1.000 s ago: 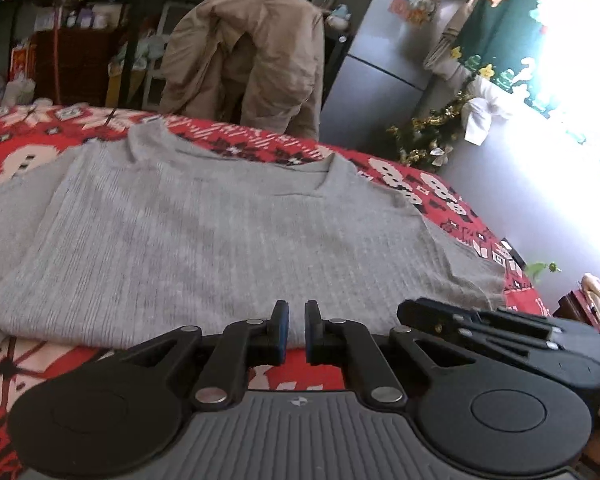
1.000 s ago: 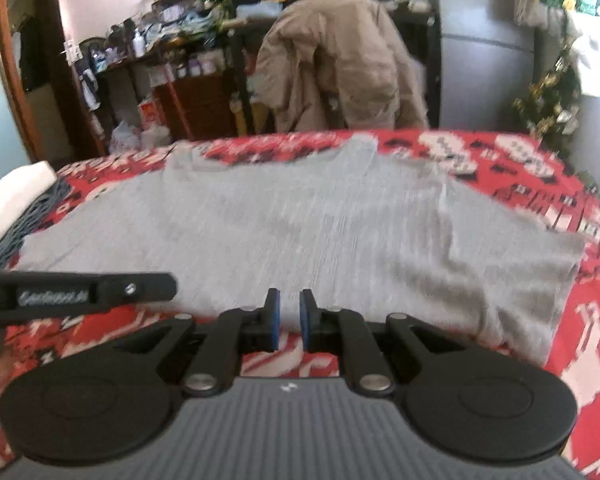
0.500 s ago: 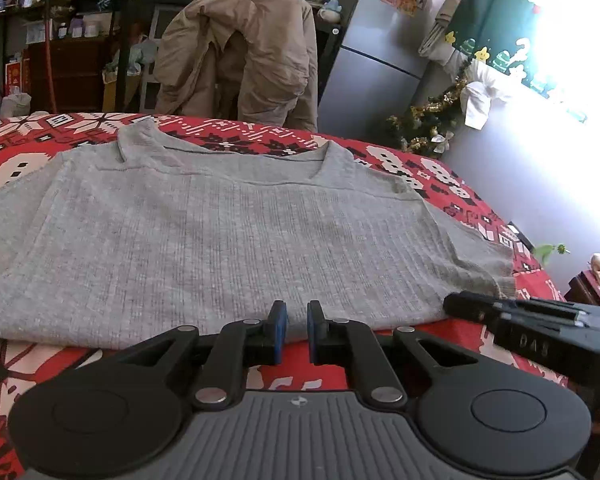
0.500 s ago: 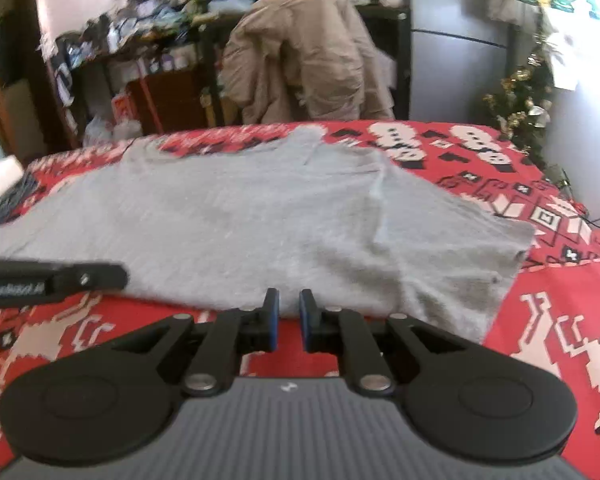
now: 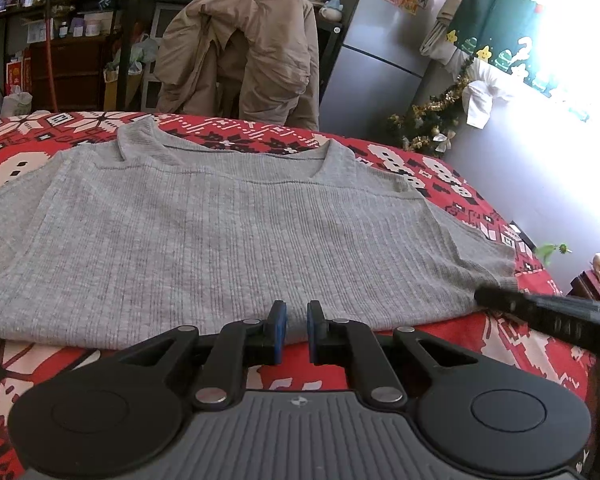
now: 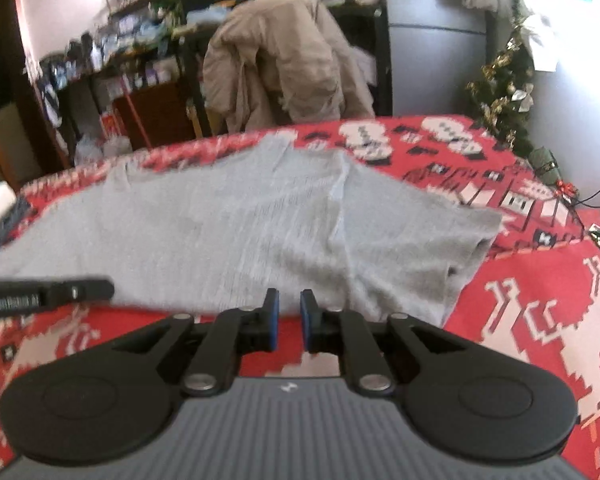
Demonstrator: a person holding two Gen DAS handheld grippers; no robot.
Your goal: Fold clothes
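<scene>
Your left gripper [image 5: 297,330] sits just in front of the near hem of the grey sweater [image 5: 228,240]. Its two blue-padded fingers [image 5: 278,332] stand close together with a narrow gap between them, and nothing is caught in that gap. The red cloth shows through below the pads.

Your right gripper [image 6: 288,326] is in the same condition: fingers drawn nearly together, a slim gap, no fabric pinched. It sits at the near edge of the sweater [image 6: 236,240], toward the garment's right side, close to the short sleeve [image 6: 460,240] that lies spread out flat toward the right.

The sweater lies face-up and unfolded on the red patterned blanket [image 5: 440,176], neckline [image 5: 236,152] away from you and hem toward you. In the left view the ribbed fabric is flat with only slight ripples near the right sleeve. The right view is blurred, so finer creases cannot be read there.

Each gripper appears in the other's view: the right one as a dark bar at the right edge of the left view [image 5: 552,320], and the left one as a dark bar at the left edge of the right view [image 6: 48,294].

Beyond the blanket, a tan jacket [image 5: 240,52] hangs over a chair.
</scene>
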